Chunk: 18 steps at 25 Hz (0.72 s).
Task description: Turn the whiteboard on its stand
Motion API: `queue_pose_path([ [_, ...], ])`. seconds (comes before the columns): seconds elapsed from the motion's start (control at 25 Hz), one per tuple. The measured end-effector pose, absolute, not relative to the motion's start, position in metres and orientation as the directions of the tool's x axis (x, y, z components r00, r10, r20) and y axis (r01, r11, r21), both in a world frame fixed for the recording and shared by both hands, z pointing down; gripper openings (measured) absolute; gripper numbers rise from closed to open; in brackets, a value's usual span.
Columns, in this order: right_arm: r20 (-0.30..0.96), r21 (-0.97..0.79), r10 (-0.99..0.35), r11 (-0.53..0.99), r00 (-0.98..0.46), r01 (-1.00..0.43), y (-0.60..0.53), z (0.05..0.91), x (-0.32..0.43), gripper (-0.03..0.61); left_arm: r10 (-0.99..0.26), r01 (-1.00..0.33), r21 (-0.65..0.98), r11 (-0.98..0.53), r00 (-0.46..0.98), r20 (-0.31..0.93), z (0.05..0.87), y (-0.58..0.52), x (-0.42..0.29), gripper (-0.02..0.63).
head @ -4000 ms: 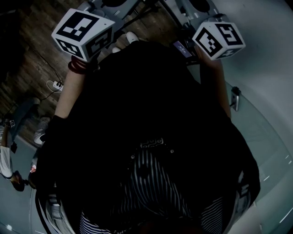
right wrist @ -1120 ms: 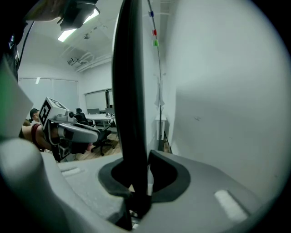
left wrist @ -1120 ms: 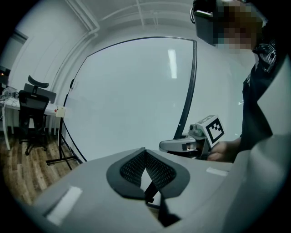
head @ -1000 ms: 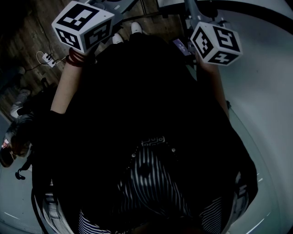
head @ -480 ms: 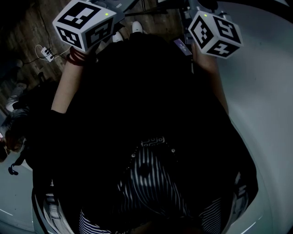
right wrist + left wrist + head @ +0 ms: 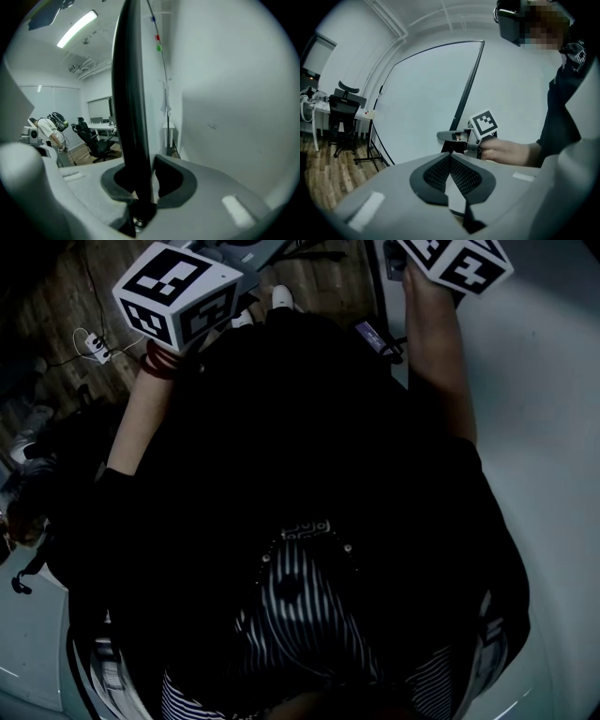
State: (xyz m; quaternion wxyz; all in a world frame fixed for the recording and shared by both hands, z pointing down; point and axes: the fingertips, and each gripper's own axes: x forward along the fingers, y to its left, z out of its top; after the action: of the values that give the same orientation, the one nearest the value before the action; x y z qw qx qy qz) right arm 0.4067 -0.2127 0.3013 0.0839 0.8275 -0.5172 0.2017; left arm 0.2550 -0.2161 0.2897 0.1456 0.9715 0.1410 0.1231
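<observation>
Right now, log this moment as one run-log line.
left gripper: shut, empty | right gripper: shut on whiteboard frame | step: edge gripped for turning

The whiteboard [image 6: 426, 93] face is smooth, white and faintly glossy; its frame [image 6: 131, 93] is smooth black with a slight sheen. The left tool [image 6: 450, 155] and right tool [image 6: 140, 161] have matt grey plastic shells. The left one's dark pads [image 6: 465, 176] show a fine dotted grain. The floor [image 6: 318, 173], lower left, is wood plank. The person's top [image 6: 281, 427] is dark cloth.
</observation>
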Motion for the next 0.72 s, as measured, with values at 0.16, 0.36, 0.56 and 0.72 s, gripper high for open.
queue_pose_path([
  [0.16, 0.426, -0.061, -0.822, -0.444, 0.378, -0.894, -0.219, 0.304, 0.426, 0.083, 0.278, 0.204, 0.317, -0.926, 0.938, 0.209, 0.294, -0.230, 0.251, -0.003],
  [0.36, 0.453, -0.011, -0.786, -0.477, 0.421, -0.879, -0.201, 0.307, 0.463, 0.067, 0.255, 0.183, 0.310, -0.933, 0.943, 0.212, 0.294, -0.240, 0.244, -0.003],
  [0.56, 0.433, 0.038, -0.781, -0.483, 0.450, -0.875, -0.191, 0.306, 0.479, 0.063, 0.261, 0.185, 0.316, -0.931, 0.941, 0.218, 0.297, -0.238, 0.247, -0.004],
  [0.72, 0.411, 0.034, -0.801, -0.464, 0.435, -0.885, -0.194, 0.306, 0.471, 0.067, 0.278, 0.204, 0.311, -0.928, 0.936, 0.216, 0.295, -0.232, 0.255, -0.003],
])
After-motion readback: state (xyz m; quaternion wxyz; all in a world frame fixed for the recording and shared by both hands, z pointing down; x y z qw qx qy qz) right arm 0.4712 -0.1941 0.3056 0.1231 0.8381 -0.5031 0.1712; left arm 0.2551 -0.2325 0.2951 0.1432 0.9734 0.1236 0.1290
